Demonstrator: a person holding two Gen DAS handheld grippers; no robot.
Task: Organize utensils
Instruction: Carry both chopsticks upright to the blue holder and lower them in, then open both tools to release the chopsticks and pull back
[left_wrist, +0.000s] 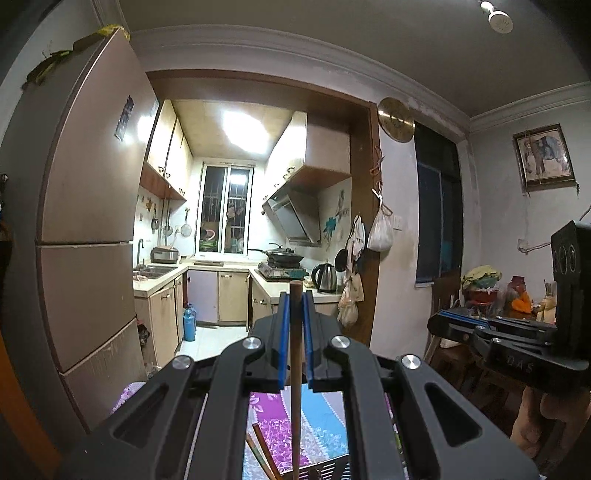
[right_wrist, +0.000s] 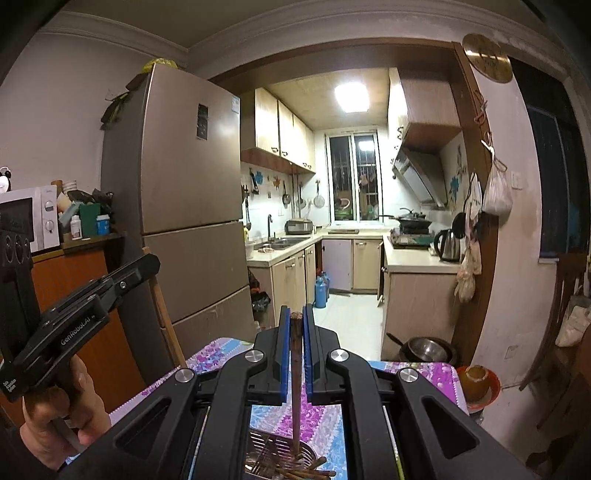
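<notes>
Gripping, left gripper (left_wrist: 295, 295): blue-padded jaws clamped on a light wooden chopstick (left_wrist: 295, 369) that stands upright between them, its blunt top poking just above the fingertips and its shaft running down out of view.
Gripping, right gripper (right_wrist: 295, 314): jaws closed on a darker brown chopstick (right_wrist: 296, 369), also upright, its lower tip reaching down into a metal wire basket (right_wrist: 273, 446).
Basket contents: several more brown chopsticks (right_wrist: 306, 470) lying loose and crossed in the basket.
Below the left gripper: two more chopstick ends (left_wrist: 262, 454) lying slantwise over the cloth.
Surface: a table covered by a purple, blue and white floral tablecloth (right_wrist: 325, 417).
Hands: a person's hand (right_wrist: 55, 417) holds the left gripper's handle, seen at the left of the right wrist view; the other hand (left_wrist: 546, 413) shows at the lower right of the left wrist view.
Table's right corner: an orange dish (right_wrist: 480, 384) holding a round brown fruit.
Beyond: a tall fridge (right_wrist: 184, 184) beside a lit kitchen with a kettle (right_wrist: 448, 245) on the counter.
</notes>
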